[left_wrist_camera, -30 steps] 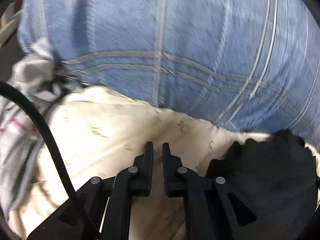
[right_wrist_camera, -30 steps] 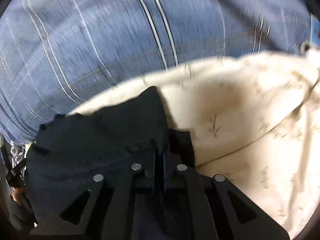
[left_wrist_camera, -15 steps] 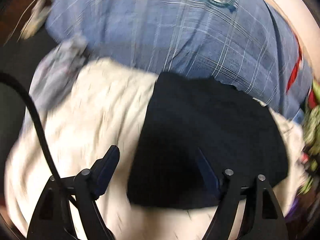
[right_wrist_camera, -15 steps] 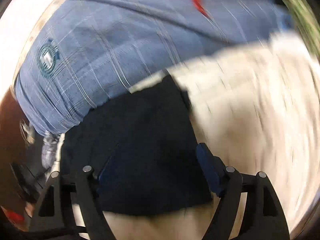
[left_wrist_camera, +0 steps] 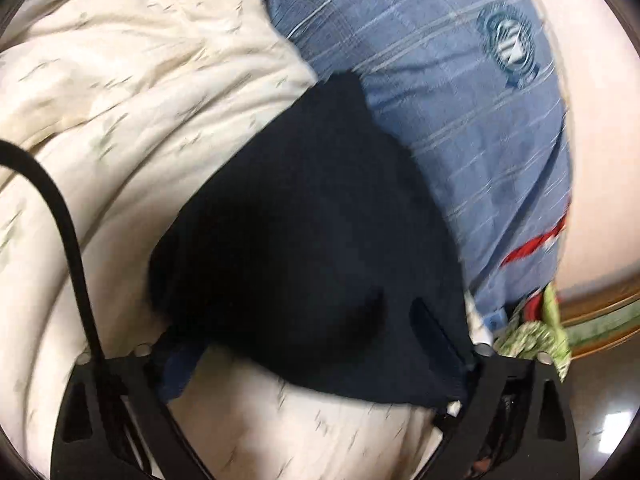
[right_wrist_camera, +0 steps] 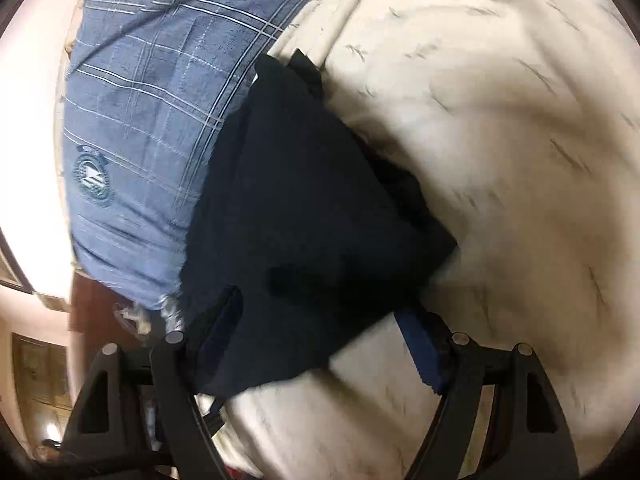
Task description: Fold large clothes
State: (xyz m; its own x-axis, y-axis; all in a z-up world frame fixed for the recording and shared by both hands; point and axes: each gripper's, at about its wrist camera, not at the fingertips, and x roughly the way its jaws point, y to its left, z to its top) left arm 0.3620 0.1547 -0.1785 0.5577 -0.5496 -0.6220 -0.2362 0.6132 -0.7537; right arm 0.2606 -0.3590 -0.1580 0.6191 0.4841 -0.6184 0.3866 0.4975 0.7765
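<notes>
We note a folded dark garment (left_wrist_camera: 304, 248) lying on a cream bedspread (left_wrist_camera: 132, 92), its far edge against a blue plaid pillow (left_wrist_camera: 460, 92). In the left view its long axis runs from near-right to a narrow corner pointing up-left of centre; in the right view (right_wrist_camera: 304, 220) the corner points up toward the pillow (right_wrist_camera: 148, 92). It is flat, matte navy-black, blurred. Left tongs (left_wrist_camera: 312, 360) and right tongs (right_wrist_camera: 324, 336) both stand spread wide, holding nothing.
</notes>
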